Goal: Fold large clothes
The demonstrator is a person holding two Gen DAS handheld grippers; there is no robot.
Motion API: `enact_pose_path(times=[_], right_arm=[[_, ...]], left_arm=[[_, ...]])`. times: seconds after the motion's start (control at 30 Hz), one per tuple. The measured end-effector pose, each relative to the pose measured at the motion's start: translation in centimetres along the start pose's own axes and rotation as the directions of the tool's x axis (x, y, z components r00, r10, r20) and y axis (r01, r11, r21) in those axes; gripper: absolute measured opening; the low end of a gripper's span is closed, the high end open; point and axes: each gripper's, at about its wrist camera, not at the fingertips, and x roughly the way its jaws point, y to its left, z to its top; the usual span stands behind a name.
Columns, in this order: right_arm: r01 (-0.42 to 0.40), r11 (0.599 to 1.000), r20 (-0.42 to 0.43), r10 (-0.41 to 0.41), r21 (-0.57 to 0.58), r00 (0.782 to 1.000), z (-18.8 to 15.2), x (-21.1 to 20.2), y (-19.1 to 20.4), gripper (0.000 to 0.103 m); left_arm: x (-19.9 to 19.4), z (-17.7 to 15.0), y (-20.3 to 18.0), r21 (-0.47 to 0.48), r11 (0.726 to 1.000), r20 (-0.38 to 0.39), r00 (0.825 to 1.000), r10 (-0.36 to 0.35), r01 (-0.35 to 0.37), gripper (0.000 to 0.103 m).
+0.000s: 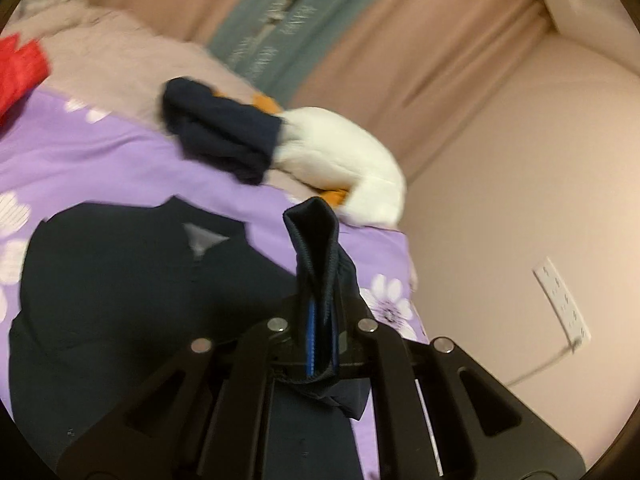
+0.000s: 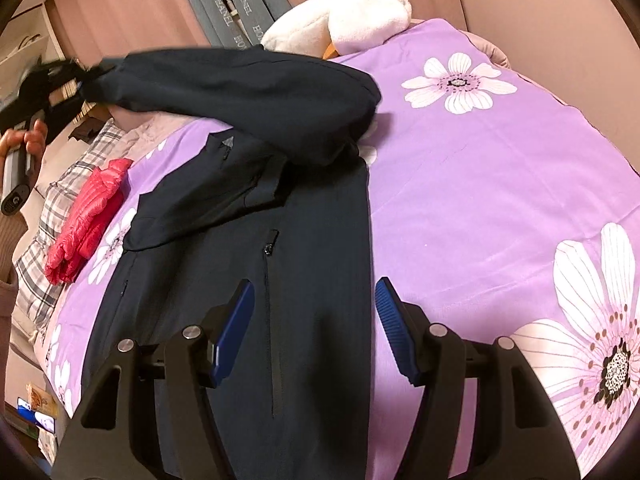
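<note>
Sleeve-fold step: left gripper pinches navy jacket sleeve cuff, lifted across (blurry); right gripper spread, empty. Next: lay sleeve flat over body.

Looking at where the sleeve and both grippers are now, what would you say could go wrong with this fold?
1. The left gripper pinches only the sleeve cuff; it might slip out mid-carry.
2. The right gripper hangs open above the jacket, so the body may drag or bunch.
3. The sleeve could land crooked.
</note>
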Motion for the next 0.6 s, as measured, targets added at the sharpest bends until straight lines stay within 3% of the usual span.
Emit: enact_pose_path(times=[0.2, 0.33, 0.4, 0.5, 0.6], right_arm=[[0.011, 1.000, -0.028, -0.011, -0.017, 1.000, 0.4, 1.2, 0.3, 0.063], [0.021, 0.997, -0.057, -0.025, -0.071, 0.998, 1.1, 2.7, 1.3, 0.063], [0.048, 0.986, -0.071, -0.060, -0.161, 0.996, 2.3, 4.3, 2.5, 0.063], [0.132, 0.936, -0.025, -0.148, -0.327, 0.989, 4.8, 7.0, 4.5, 0.063], [0.244, 0.849, 0.028, -0.262, -0.468, 0.965, 7.2, 10.7, 5.4, 0.063]], left_arm=[[-1.6, -0.1, 9.9, -0.132, 0.981, 0.012, 0.989, 0.145, -0.143, 0.005], [-1.9, -1.4, 14.4, -0.172, 0.968, -0.050, 0.984, 0.174, -0.180, 0.005], [-1.6, -2.2, 15.8, -0.178, 0.965, -0.084, 0.980, 0.181, -0.193, 0.005], [-1.2, -3.0, 16.6, -0.190, 0.963, -0.115, 0.978, 0.174, -0.194, 0.005], [-1.8, -2.8, 16.9, -0.193, 0.966, -0.120, 0.981, 0.152, -0.173, 0.005]])
